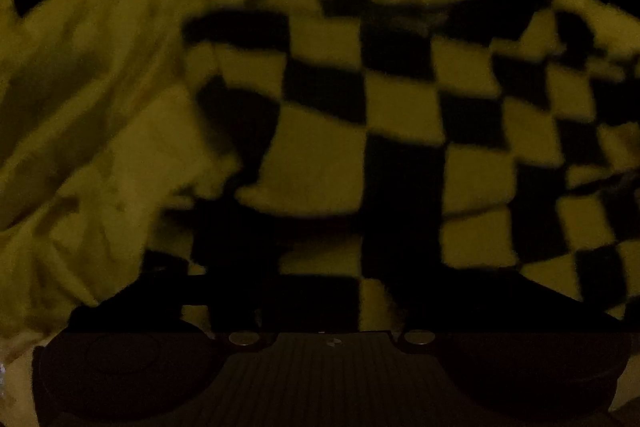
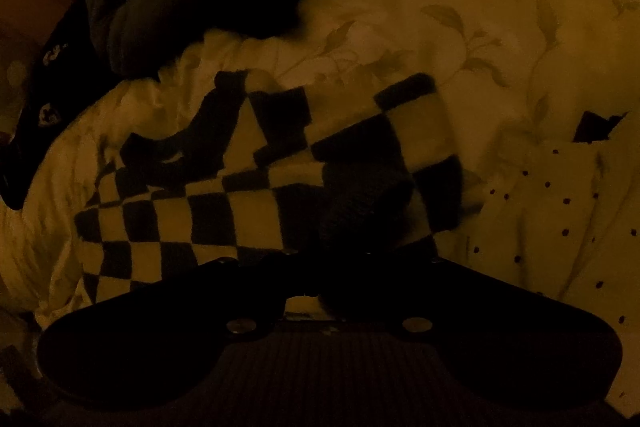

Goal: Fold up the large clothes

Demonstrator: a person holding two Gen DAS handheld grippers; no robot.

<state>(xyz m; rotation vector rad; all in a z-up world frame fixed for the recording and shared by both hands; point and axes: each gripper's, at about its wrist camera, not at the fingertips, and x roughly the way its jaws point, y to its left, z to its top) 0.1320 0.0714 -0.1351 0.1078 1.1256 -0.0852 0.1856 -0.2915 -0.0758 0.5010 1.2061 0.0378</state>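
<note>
The checkered garment [image 2: 224, 203], in dark and pale squares, lies rumpled across a pale bedcover [image 2: 460, 39] printed with faint leaf sprigs. In the right wrist view it fills the centre and lower left of the frame, one band of it running up toward the upper middle, its near edge drawn in to the centre just above the tool's body. In the left wrist view the same checks [image 1: 400, 107] spread over the centre and right of the frame, with plain pale cloth bunched along the left side and the top.

The right gripper [image 2: 356, 223] has its fingers drawn tight together at the centre of the frame, and a dark fold of the checkered garment is pinched between them. The left gripper [image 1: 320, 291] sits low in its frame; the light is very dim and its fingers merge with the dark squares, but its jaws stand wide apart, with the garment lying beneath them and nothing visibly clamped.

At the right of the right wrist view lies a pale cloth with small dark dots [image 2: 552, 219], just beside the checks. Dark bedding [image 2: 160, 7] is heaped at the upper left.
</note>
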